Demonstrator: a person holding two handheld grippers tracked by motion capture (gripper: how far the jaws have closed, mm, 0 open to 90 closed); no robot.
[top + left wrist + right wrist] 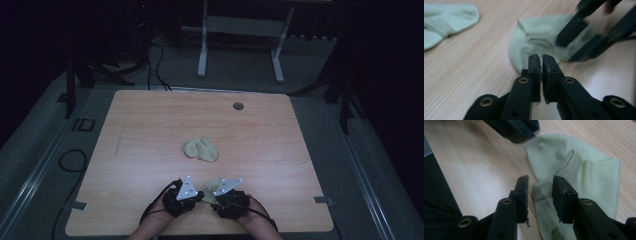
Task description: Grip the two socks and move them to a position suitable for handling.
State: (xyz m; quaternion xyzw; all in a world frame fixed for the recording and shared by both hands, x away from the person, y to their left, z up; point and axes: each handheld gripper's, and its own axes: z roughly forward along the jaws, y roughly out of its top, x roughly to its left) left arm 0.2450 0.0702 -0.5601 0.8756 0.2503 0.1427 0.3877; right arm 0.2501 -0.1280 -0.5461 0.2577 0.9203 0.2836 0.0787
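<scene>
Pale green sock (574,170), crumpled, ribbed cuff betw R gripper (540,186) part-open jaws; L gripper (541,58) shut, empty.

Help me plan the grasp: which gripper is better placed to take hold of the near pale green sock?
Right. The right gripper has open jaws astride the pale green sock's ribbed cuff; the left gripper is shut at its edge.

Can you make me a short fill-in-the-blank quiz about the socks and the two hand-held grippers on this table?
1. The near sock is pale ____ in colour.
2. The left hand-held gripper has its jaws ____ at that sock's edge.
3. The right hand-held gripper has the sock's ribbed ____ between its jaws.
4. The other sock lies near the ____ of the wooden table.

Missing words: green; shut; cuff; middle
</scene>
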